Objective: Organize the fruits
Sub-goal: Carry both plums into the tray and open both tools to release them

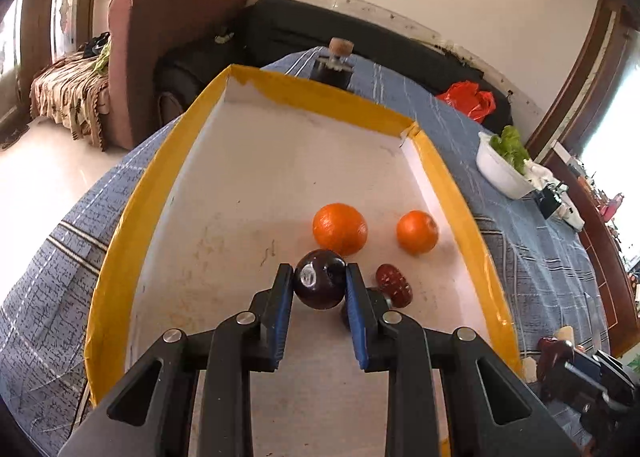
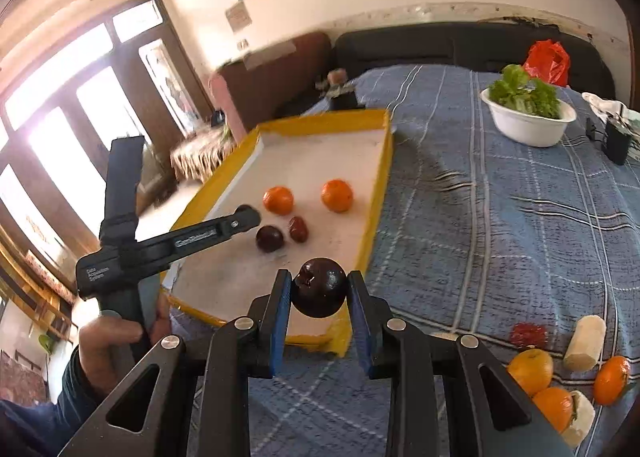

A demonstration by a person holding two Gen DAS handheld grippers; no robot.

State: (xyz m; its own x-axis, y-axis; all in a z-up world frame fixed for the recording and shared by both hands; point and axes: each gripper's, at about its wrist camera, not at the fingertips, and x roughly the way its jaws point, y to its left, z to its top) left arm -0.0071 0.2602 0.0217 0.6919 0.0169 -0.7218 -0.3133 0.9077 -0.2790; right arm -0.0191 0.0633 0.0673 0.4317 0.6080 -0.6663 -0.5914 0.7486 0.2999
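Both grippers I hold are clamped on dark plums: left gripper (image 1: 320, 283) over the yellow-rimmed tray (image 1: 120, 217), right gripper (image 2: 320, 291) above its near corner. Only my right view shows three oranges (image 2: 530, 371) on the tablecloth (image 2: 500, 217); two more (image 1: 340, 229) lie ahead of my left plum (image 1: 318, 285).

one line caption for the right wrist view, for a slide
Right tool grips a dark round plum near the yellow-rimmed white tray, which holds two oranges.
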